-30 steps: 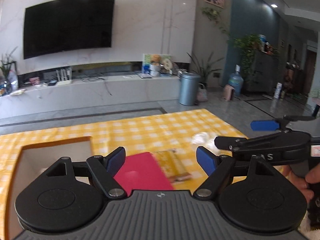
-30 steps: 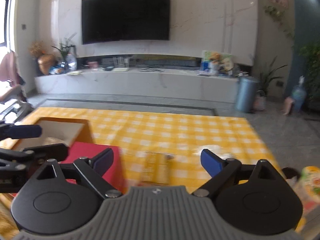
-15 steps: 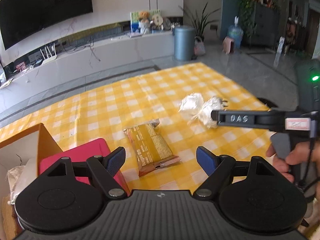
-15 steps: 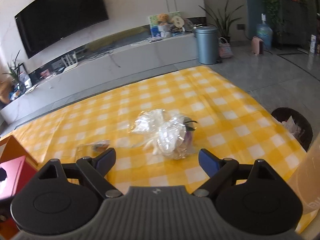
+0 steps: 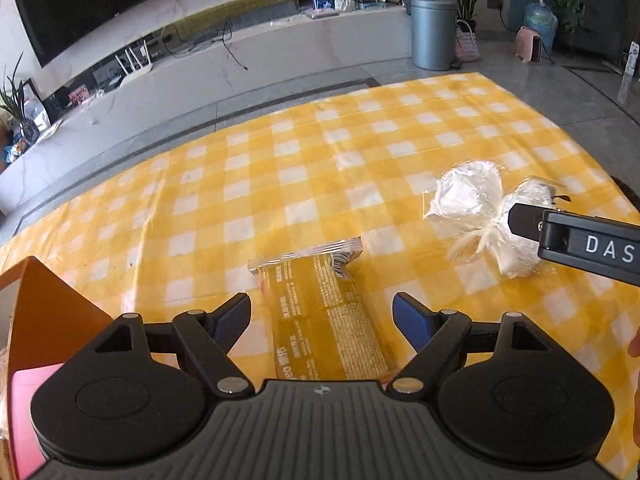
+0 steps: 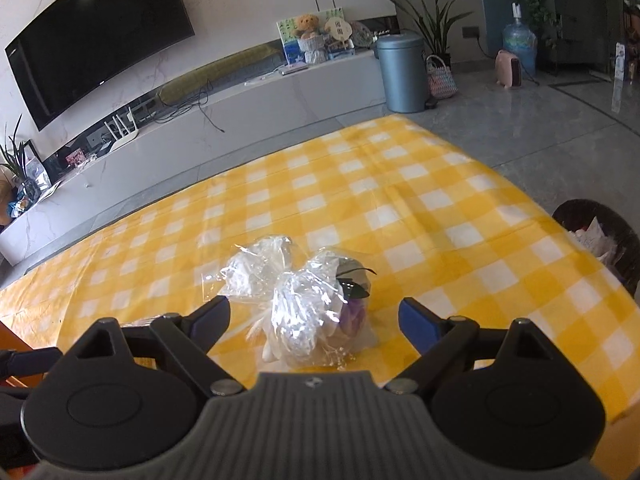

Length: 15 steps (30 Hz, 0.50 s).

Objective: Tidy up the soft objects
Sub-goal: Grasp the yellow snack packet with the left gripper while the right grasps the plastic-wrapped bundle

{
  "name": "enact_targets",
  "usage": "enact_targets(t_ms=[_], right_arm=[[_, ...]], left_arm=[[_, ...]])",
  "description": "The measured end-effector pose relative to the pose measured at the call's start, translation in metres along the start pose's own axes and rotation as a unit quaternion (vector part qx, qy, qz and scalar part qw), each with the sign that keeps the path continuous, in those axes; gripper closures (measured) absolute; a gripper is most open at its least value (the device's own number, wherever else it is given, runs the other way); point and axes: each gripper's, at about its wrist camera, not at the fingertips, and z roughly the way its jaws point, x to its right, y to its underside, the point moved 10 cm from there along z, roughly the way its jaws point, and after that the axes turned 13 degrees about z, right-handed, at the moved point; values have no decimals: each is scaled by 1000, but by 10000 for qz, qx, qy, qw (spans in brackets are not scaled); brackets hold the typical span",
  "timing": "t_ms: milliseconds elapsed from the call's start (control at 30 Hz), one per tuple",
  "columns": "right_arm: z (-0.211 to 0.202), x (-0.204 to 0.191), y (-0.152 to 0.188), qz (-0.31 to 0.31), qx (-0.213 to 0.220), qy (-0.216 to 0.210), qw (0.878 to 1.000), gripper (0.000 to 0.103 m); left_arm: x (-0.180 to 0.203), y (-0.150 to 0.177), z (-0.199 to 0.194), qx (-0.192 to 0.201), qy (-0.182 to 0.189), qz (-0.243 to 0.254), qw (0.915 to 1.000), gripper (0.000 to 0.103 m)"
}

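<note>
- On a table covered by a glossy yellow-and-white checked cloth (image 5: 328, 152) lie two soft packages, well apart from each other.
- The first is a flat, rectangular snack packet (image 5: 324, 312) in shiny golden-brown film with small printed text and a crimped, silvery top edge. It lies between the spread blue fingertips of the left gripper (image 5: 322, 320); the pads do not touch it, so the gripper is released.
- The second is a crinkly bundle of clear cellophane (image 6: 300, 300) wrapped around rounded white shapes, with a hint of purple and a dark green leaf on its right side. It sits on the cloth between the wide-open fingers of the right gripper (image 6: 314, 316), which grasps nothing.
- In the left wrist view the bundle lies to the right, partly behind the right gripper's black arm.
- At the left edge stands an orange cardboard box (image 5: 48, 308) with something pink beside it.
- Beyond the table lie grey polished floor tiles, a long white marble-look media bench, a large dark wall-mounted television (image 6: 92, 44), a grey cylindrical bin (image 6: 402, 74), a teddy bear and leafy houseplants.
- A dark wastebasket (image 6: 600, 236) sits off the table's right edge.
</note>
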Motion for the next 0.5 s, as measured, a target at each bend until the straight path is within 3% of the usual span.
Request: enact_targets(t_ms=[233,400,500], right_arm=[[23,-8,-1,-457,-56,118,9989,9],[34,-7,0,-687,-106,310,9971,9],[40,-6,2,-734,-175,275,9968,9]], left_arm=[[0,4,31,-482,156,-330,9982,9],[-8,19,53,-920,242,-891,9915,7],[-10,21,52,-835,327,-1084,9901,7]])
